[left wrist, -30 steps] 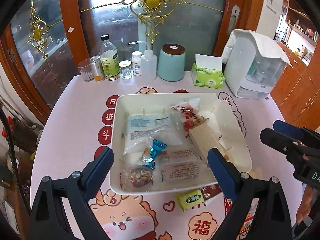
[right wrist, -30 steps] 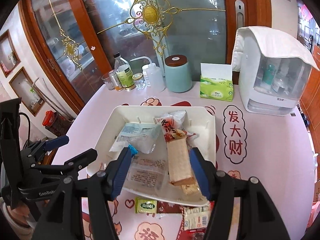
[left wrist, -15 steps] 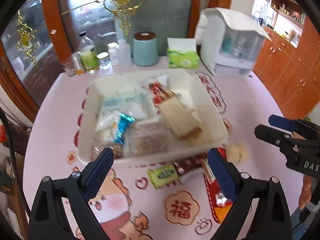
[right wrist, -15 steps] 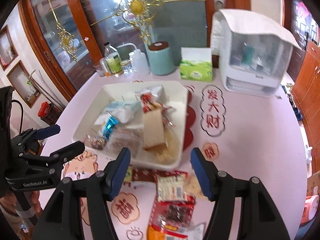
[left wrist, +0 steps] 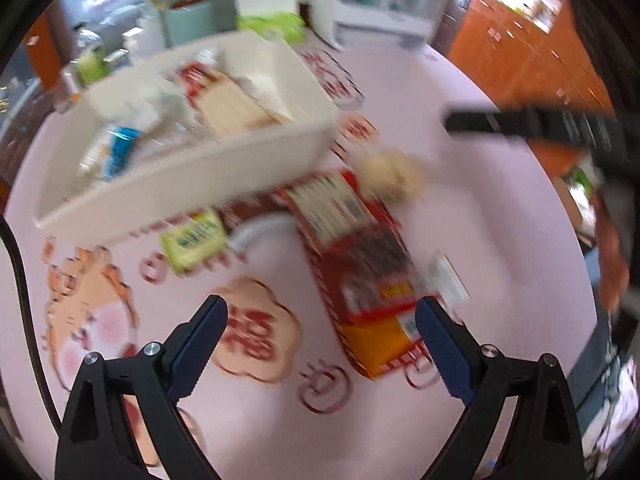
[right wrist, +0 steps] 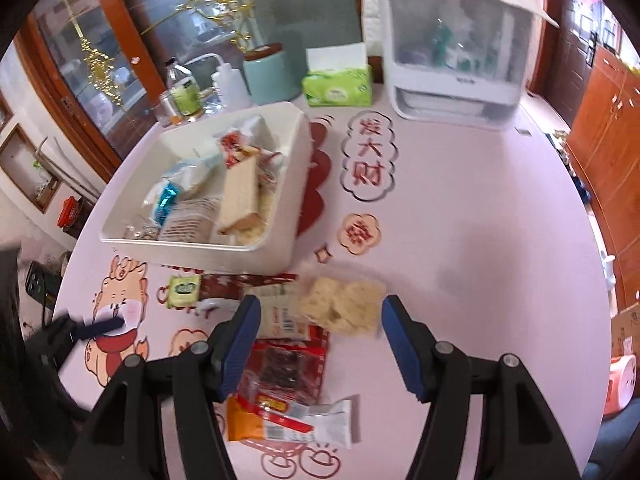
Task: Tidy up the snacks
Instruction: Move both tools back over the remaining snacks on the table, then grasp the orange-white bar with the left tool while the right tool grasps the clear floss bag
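Note:
A white bin [right wrist: 280,216] holds several snack packets, among them a tan wafer pack [right wrist: 240,194]; it also shows in the left wrist view [left wrist: 200,176]. Loose snacks lie on the pink table in front of it: a green packet [right wrist: 184,290], a pale cracker pack [right wrist: 344,304], a red packet [right wrist: 286,372] and an orange packet [right wrist: 248,420]. My right gripper [right wrist: 320,344] is open and empty, just above the red packet and the cracker pack. My left gripper [left wrist: 320,348] is open and empty, hovering near the red packet [left wrist: 372,276]. That view is blurred.
At the table's back stand a white dispenser [right wrist: 452,48], a green tissue box [right wrist: 336,86], a teal canister [right wrist: 268,76] and several bottles [right wrist: 184,92]. Orange cabinets [right wrist: 600,120] are at the right. The left gripper's fingertips [right wrist: 96,326] show at the right view's left edge.
Both grippers have pulled back from the bin and tilted down toward the loose snacks in front of it. Both stay open and empty.

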`<state>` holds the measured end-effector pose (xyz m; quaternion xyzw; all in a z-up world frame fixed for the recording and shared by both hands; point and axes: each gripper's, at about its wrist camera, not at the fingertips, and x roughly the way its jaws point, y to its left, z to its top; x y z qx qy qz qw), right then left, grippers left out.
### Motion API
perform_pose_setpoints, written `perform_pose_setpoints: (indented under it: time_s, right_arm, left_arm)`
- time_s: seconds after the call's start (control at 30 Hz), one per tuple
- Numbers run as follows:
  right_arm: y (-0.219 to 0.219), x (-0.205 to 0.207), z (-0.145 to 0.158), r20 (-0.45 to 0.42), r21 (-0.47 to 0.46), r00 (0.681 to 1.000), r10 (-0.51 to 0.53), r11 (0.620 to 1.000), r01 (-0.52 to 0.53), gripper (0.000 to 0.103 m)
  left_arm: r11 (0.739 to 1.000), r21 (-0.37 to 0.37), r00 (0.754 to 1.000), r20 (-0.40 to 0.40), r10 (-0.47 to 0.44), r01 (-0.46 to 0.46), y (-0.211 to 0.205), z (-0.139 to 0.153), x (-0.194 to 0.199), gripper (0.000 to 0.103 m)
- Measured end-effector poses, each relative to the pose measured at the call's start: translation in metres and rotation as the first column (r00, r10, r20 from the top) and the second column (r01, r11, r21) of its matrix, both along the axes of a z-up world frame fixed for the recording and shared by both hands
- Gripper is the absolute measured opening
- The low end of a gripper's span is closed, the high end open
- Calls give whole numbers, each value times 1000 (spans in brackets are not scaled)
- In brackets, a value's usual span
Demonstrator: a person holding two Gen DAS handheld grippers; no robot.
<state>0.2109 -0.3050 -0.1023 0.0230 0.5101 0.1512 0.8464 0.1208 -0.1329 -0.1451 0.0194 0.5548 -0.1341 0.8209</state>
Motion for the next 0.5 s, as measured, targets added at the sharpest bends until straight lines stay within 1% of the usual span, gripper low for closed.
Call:
perform_pose_setpoints:
  time_s: [0.13, 0.33, 0.5]
  right_arm:
    - [-10, 9, -10, -21, 12, 1000, -17, 1000, 17, 63]
    - [-14, 32, -26, -60, 46, 998, -35, 998, 38, 63]
    - [-9, 56, -49, -128, 60, 990, -56, 996, 65, 63]
  left_arm:
    - [997, -20, 997, -25, -73, 72, -23, -21, -13, 94]
    - [984, 0, 983, -30, -180, 180, -48, -47, -15, 94]
    - [974, -1, 972, -55, -226, 227, -62, -62, -14, 94]
